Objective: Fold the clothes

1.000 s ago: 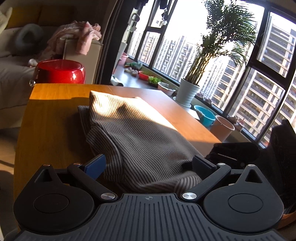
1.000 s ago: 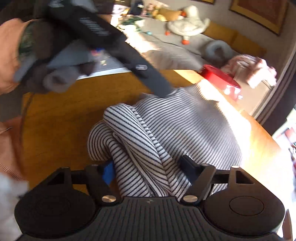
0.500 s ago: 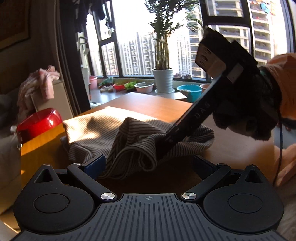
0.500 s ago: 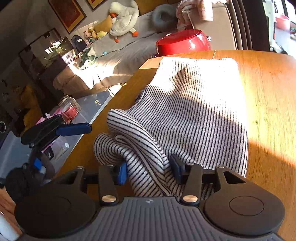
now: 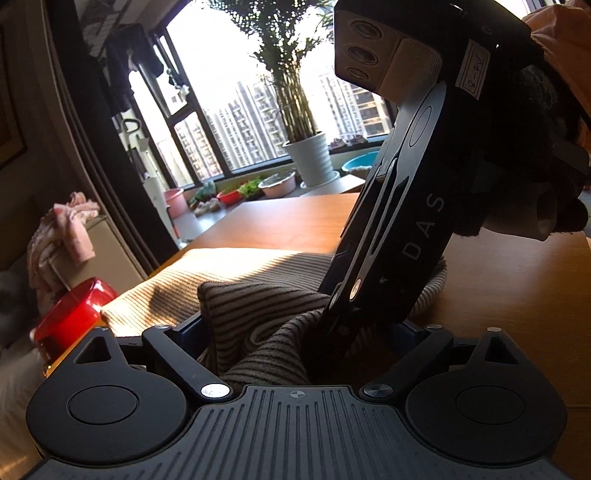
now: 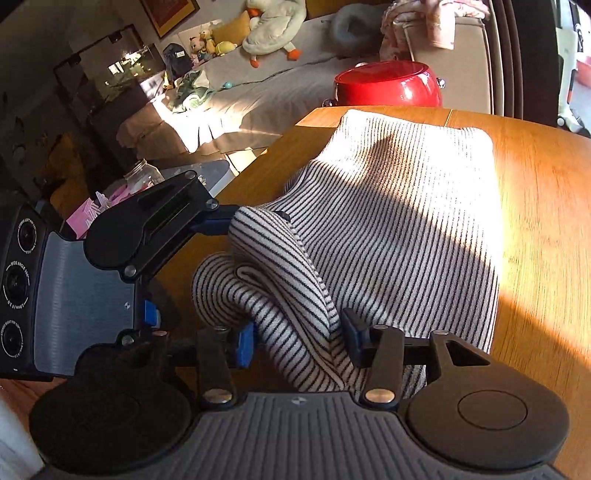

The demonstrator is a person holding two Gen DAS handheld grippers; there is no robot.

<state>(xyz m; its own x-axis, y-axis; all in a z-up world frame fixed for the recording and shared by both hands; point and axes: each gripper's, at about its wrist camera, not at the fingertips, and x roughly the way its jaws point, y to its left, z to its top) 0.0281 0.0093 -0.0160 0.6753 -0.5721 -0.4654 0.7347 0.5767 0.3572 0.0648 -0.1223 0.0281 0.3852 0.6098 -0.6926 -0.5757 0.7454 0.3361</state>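
A black-and-white striped knit garment [image 6: 399, 221] lies partly folded on the wooden table [image 6: 546, 206]. My right gripper [image 6: 299, 341] is shut on a bunched fold of it at the near edge. My left gripper [image 5: 295, 332] is wide open around the same bunched cloth [image 5: 251, 317]; in the right wrist view its body [image 6: 147, 229] reaches in from the left, one finger against the fold. The right gripper's body [image 5: 413, 221] stands right in front of the left wrist camera and hides the cloth behind it.
A red pot [image 6: 388, 88] sits beyond the table's far edge, next to a sofa with pink clothes [image 6: 417, 26]. A potted plant [image 5: 306, 158] and bowls stand at the windowsill. A jar [image 6: 142, 175] and clutter lie left of the table.
The left gripper has swung around and closed in on the bunched fold held by the right gripper. The right gripper has kept its hold on the cloth.
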